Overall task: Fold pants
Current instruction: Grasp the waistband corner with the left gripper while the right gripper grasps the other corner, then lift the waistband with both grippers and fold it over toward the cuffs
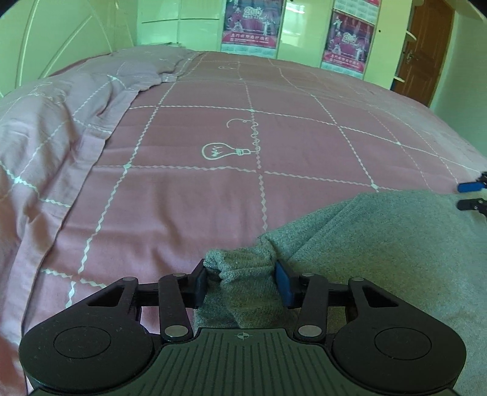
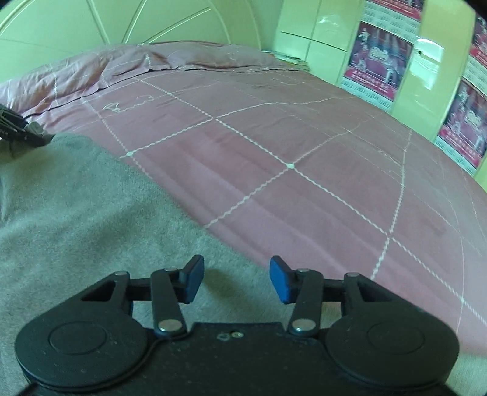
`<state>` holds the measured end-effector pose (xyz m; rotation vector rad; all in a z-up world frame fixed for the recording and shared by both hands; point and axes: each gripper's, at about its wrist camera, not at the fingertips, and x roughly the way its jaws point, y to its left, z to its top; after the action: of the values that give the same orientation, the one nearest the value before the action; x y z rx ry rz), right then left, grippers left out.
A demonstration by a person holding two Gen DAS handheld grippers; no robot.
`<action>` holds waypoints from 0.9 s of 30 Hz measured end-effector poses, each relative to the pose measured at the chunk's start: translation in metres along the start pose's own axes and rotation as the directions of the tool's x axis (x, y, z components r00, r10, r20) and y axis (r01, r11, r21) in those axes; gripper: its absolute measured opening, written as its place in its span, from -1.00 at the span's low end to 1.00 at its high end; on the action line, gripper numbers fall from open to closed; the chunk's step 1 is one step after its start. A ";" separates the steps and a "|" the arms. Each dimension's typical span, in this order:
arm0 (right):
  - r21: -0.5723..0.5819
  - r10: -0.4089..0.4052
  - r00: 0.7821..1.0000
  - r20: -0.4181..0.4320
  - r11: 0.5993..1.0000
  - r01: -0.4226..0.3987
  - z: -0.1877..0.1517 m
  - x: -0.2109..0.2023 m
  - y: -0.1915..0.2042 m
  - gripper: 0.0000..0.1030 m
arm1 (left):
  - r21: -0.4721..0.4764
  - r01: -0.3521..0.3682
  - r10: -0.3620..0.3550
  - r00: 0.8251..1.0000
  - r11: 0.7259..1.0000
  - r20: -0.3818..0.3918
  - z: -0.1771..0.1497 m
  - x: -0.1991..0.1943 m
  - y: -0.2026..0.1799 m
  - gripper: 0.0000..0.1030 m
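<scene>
Jaws pinching bunched pants [image 1: 243,268] corner

Ahead of the claw spreads a pink bed sheet [image 1: 289,146] with a white grid and a light-bulb drawing [image 1: 226,151]; beyond it, left, a rumpled quilt [image 1: 76,100], and posters [image 1: 251,26] on pale-green wardrobe doors [image 2: 319,39].

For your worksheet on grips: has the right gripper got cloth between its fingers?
No. The right gripper stands open above the pants, its gap empty.
</scene>
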<state>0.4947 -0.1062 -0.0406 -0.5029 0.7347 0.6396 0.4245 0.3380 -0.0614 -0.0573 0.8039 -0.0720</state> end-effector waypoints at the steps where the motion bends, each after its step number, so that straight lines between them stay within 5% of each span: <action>1: -0.007 0.018 0.999 -0.033 1.000 -0.018 0.003 0.007 -0.002 -0.20 | 0.006 0.000 0.000 1.000 1.000 0.005 -0.001 0.001 0.001 0.04; 4: 0.021 0.054 0.996 -0.075 0.998 -0.053 0.007 0.019 -0.007 -0.24 | -0.013 0.021 -0.021 1.000 1.000 0.014 -0.004 0.004 0.007 0.07; 6: 0.025 0.082 0.993 -0.082 0.997 -0.080 0.010 0.019 -0.003 -0.83 | -0.036 0.037 -0.037 0.999 0.999 0.019 -0.003 0.005 0.009 -0.07; 8: -0.002 0.047 0.995 -0.083 0.999 -0.048 0.012 0.015 0.006 -1.00 | -0.030 0.052 -0.051 0.998 0.998 0.034 -0.003 0.002 0.008 -0.33; 12: 0.058 0.030 0.999 -0.019 0.998 -0.029 0.011 -0.012 0.004 -1.00 | -0.022 0.058 -0.055 0.994 0.998 0.096 -0.006 -0.017 0.006 -0.60; 17: 0.049 0.017 0.998 0.062 0.999 -0.020 0.006 -0.073 0.014 -1.00 | -0.017 0.087 -0.082 0.979 0.996 0.189 -0.006 -0.054 0.005 -0.65; 27: -0.003 -0.070 0.989 0.128 0.997 0.071 -0.027 -0.159 0.062 -1.00 | -0.086 0.175 -0.125 0.903 0.981 0.411 -0.039 -0.134 -0.011 -0.66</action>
<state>0.3491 -0.1350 0.0478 -0.4882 0.5908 0.6032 0.3035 0.3372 0.0087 -0.2424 0.3857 -0.1521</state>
